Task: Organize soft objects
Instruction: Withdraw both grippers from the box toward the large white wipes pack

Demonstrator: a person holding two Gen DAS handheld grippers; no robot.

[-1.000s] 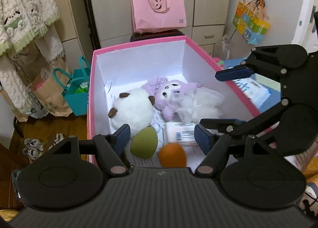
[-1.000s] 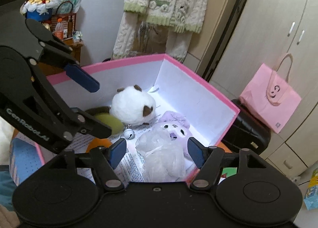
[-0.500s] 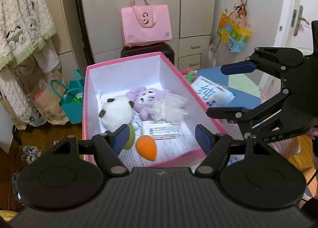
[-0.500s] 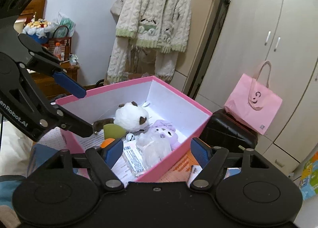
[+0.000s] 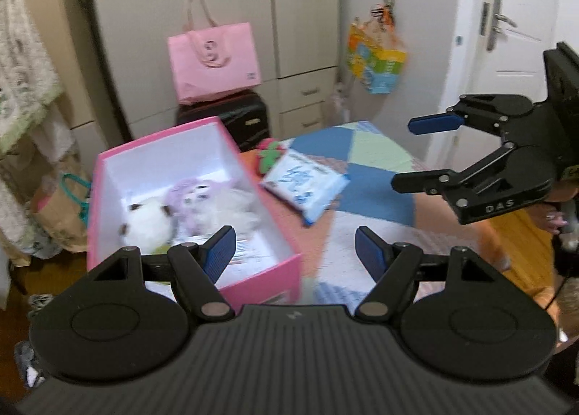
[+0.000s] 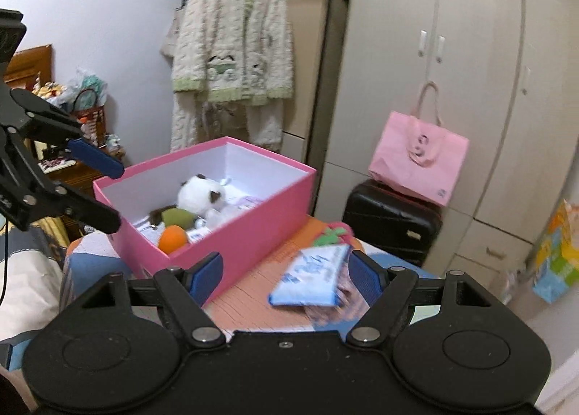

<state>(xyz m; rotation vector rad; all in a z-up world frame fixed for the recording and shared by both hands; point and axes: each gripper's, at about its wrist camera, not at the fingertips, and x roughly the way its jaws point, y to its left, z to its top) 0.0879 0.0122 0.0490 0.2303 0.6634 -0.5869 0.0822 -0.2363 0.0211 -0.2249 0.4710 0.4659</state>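
Observation:
A pink box [image 5: 260,279] [image 6: 253,230] with a white inside holds a white plush with brown ears [image 5: 146,221] [image 6: 199,194], a purple plush [image 5: 188,194], a white fluffy bundle [image 5: 235,203], a green sponge [image 6: 177,216] and an orange one [image 6: 173,237]. To the right of the box, a blue-white tissue pack [image 5: 304,183] [image 6: 311,281] and a red-green strawberry plush [image 5: 269,158] [image 6: 333,234] lie on the cover. My left gripper [image 5: 295,250] [image 6: 114,194] hangs open above the box's near corner, holding nothing. My right gripper [image 6: 286,274] [image 5: 407,154] is open and holds nothing, in the air short of the tissue pack.
The box stands on a patchwork cover [image 5: 372,190]. Behind it is a black suitcase [image 6: 391,219] with a pink bag [image 6: 416,158] on top, before a wardrobe. A knitted cardigan [image 6: 231,46] hangs at the left. Paper bags [image 5: 61,205] sit on the floor.
Both grippers have drawn back from inside the box and swung right. The box now looks smaller, and the tissue pack and strawberry plush have come into view. Nothing was picked up.

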